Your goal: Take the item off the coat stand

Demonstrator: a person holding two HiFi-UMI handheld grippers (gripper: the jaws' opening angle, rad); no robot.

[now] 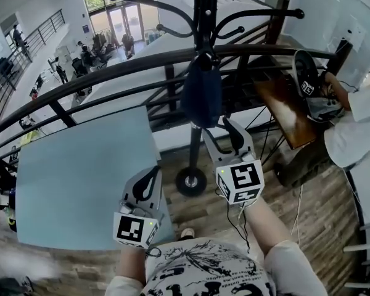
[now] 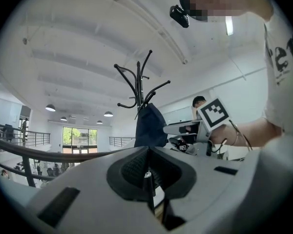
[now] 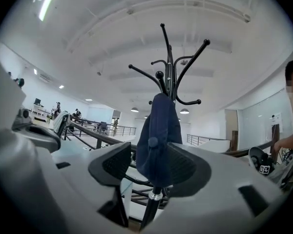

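A dark blue cap hangs from a hook of the black coat stand, low against its pole. My right gripper is raised just below and right of the cap, jaws open. In the right gripper view the cap hangs in the gap of the right gripper, and neither pad presses on it. My left gripper is held lower, over the table's corner, and is shut on nothing. The left gripper view shows the cap ahead, with the right gripper beside it.
A light blue table lies at the left, a black railing runs behind the stand. The stand's round base rests on the wooden floor. A seated person works at a wooden desk on the right.
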